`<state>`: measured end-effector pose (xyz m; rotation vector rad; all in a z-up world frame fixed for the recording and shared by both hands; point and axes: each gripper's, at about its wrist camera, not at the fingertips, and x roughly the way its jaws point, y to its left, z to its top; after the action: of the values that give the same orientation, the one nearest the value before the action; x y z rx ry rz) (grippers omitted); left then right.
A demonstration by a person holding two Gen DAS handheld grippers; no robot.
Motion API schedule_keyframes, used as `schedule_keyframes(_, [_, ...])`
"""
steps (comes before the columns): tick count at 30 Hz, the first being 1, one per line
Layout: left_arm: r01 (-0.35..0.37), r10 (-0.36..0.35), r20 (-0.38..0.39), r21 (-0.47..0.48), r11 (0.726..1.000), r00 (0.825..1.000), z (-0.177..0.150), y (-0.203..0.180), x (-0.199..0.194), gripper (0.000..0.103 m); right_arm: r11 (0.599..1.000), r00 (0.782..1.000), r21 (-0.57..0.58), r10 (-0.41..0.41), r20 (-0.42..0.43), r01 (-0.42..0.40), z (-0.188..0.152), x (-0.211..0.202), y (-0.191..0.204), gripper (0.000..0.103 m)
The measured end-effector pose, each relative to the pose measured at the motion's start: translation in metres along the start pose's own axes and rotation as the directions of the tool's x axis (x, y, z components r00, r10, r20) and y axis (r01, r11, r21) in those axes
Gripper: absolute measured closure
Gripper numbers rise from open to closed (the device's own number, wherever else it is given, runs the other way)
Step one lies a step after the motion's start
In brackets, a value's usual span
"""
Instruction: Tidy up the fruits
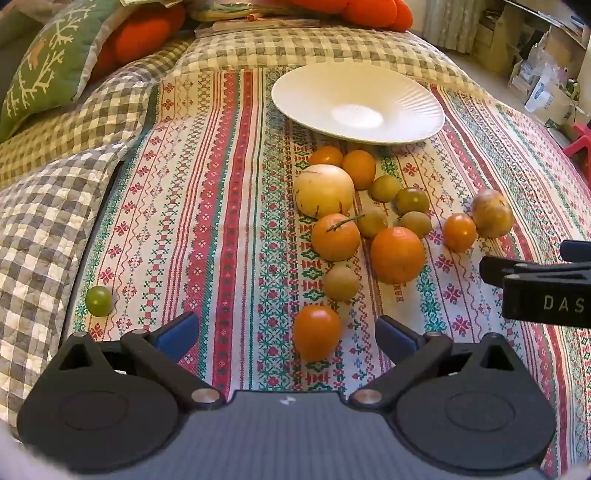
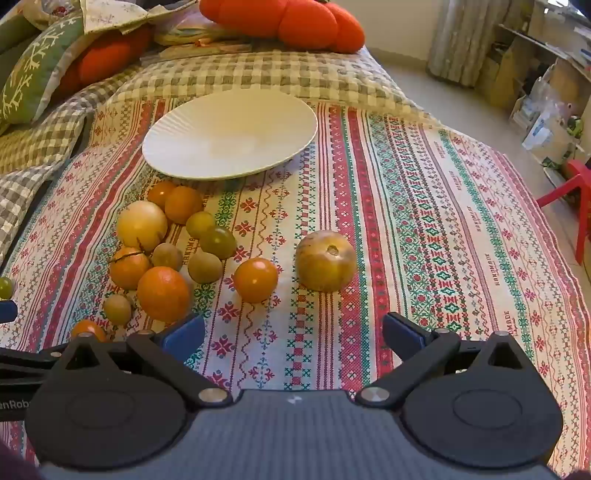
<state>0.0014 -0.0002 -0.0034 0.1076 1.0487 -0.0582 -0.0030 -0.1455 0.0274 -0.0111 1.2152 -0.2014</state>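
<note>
A white ribbed plate (image 1: 357, 101) (image 2: 229, 134) lies bare on a patterned cloth. In front of it sits a cluster of several fruits: a pale yellow melon-like fruit (image 1: 323, 190) (image 2: 142, 225), an orange (image 1: 397, 254) (image 2: 163, 293), small green-brown fruits and orange tomatoes. My left gripper (image 1: 288, 334) stands open, with an orange tomato (image 1: 316, 332) just ahead between its blue pads, untouched. My right gripper (image 2: 293, 338) is open over bare cloth. A brownish round fruit (image 2: 325, 260) (image 1: 492, 213) and an orange tomato (image 2: 255, 279) lie ahead of it.
One green tomato (image 1: 99, 301) lies alone at the cloth's left edge. Checked quilts (image 1: 66, 155), a green pillow (image 1: 48, 62) and orange cushions (image 2: 284, 22) crowd the back and left. A red stool (image 2: 576, 192) and shelves stand on the floor to the right.
</note>
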Motion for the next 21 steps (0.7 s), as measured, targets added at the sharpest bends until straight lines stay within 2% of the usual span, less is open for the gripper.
schedule_keyframes(21, [0.007,-0.007,-0.005,0.010,1.000,1.000,-0.0021,0.0009,0.0004,0.010,1.000,1.000,-0.002,0.005,-0.013,-0.005,-0.0008,0.0016,0.0005,0.000])
